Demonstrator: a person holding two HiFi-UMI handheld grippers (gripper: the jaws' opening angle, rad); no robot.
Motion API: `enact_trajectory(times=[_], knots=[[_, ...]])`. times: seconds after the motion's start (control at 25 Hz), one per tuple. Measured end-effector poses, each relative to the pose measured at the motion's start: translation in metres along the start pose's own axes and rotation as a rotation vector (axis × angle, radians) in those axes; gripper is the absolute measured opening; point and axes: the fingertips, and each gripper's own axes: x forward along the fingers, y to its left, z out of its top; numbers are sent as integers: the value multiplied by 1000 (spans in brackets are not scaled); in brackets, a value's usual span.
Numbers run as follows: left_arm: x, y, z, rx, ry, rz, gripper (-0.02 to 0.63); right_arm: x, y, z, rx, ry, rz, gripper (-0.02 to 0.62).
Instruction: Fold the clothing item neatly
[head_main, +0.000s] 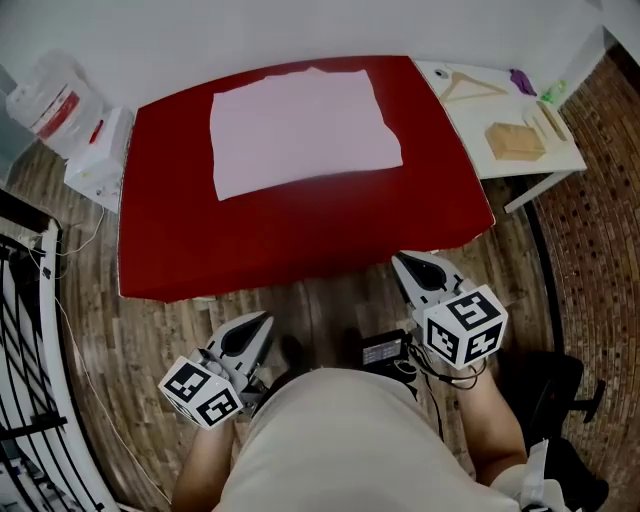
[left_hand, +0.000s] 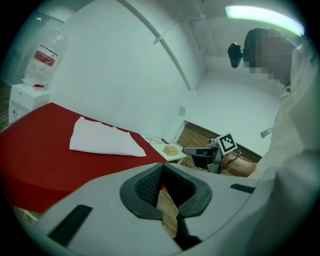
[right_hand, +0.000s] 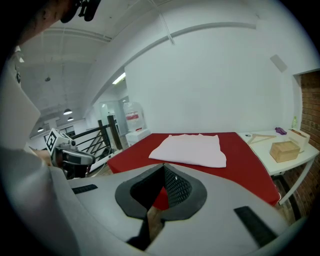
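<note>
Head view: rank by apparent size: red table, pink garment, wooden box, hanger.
1. red table
2. pink garment
3. wooden box and hanger: similar span in this view, too close to rank.

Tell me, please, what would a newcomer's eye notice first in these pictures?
First, the pale pink fabric garment lying flat on the far half of the bright red covered table. Then the white left gripper and right gripper, both shut and empty, held near the person's body over the wooden floor.
</note>
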Motion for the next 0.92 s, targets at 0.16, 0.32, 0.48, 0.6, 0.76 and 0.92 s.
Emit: enact_trajectory(times=[0.16,0.32,0.48,0.6,0.76,0.92], knots=[[-2,-3,-3,-3,12,3,6,0,1,2,7,-3,-4,14],[1,-7,-10,-11,29,-2,6,-4,-3,-2,11,-1,-15,14],[4,-9,-13,-15,37,-6,6,-6,-6,-6,13,8,-23,14],[7,-9,-13,-15,42,-10,6,-5,-8,-6,9,9,-25,13],[10,-9,-13,-16,48,-15,6,-5,-10,-5,0,12,-30,12],[14,-9,-13,-15,54,-20,6,-3,-11,-6,-7,18,-29,12]])
